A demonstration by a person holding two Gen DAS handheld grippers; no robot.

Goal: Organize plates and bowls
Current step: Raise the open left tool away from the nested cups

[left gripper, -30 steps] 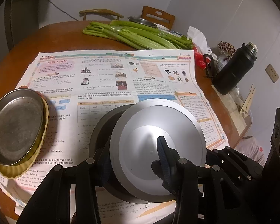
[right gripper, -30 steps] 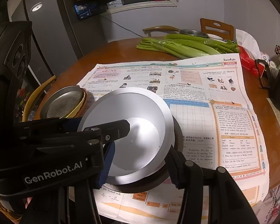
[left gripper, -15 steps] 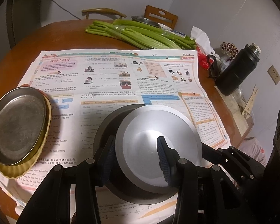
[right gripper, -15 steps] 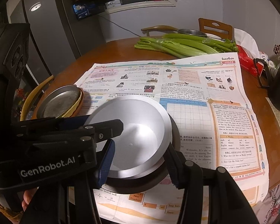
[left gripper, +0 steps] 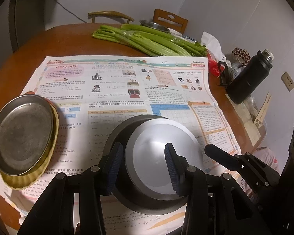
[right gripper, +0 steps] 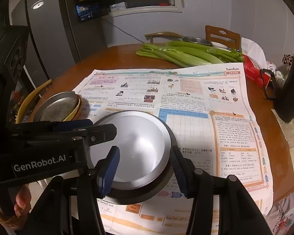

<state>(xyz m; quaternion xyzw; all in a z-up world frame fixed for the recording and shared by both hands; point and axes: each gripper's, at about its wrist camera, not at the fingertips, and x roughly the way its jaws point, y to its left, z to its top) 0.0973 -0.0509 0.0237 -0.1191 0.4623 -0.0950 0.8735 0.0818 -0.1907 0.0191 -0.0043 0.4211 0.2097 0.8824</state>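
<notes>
Both tools hold the silver plate [left gripper: 164, 156], left tool [left gripper: 143, 165] and right tool [right gripper: 144, 169] each clamped on its rim, over the dark bowl [right gripper: 139, 192] beneath; metal dish [left gripper: 22, 135] already stacked on yellow plate [left gripper: 29, 178] off to their left; release remains.

Dim indoor light, a soft glare patch on the silver bowl [left gripper: 164, 156], fisheye bending and dark vignetted corners

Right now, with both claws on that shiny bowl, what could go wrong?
The silver bowl sits tilted in the dark bowl, so it may slide or clatter if released unevenly. Both nest on loose newspaper, which could shift. The metal plate overhangs its yellow dish and could get bumped.
</notes>
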